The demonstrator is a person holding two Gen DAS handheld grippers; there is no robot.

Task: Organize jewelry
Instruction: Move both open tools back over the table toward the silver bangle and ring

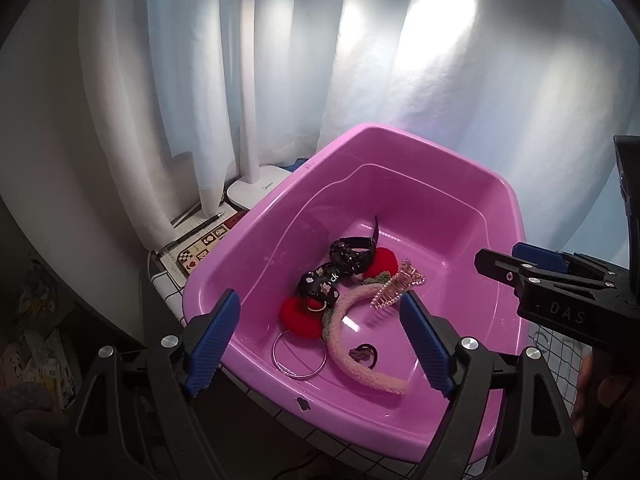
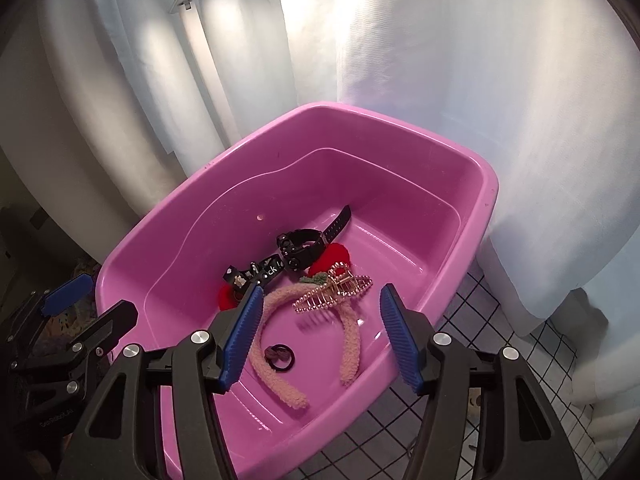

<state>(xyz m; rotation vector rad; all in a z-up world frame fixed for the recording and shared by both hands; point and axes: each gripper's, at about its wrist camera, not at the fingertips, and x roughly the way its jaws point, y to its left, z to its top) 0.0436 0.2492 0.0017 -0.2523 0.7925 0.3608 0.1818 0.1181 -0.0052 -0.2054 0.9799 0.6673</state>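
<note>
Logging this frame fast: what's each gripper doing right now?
Left gripper: open, empty, over the tub.
Right gripper: open, empty, over the tub.

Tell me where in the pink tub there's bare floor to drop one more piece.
The pink tub has bare floor along its far wall, behind the black watch. The near middle is crowded: fuzzy pink headband, gold hair claw, silver bangle.
</note>
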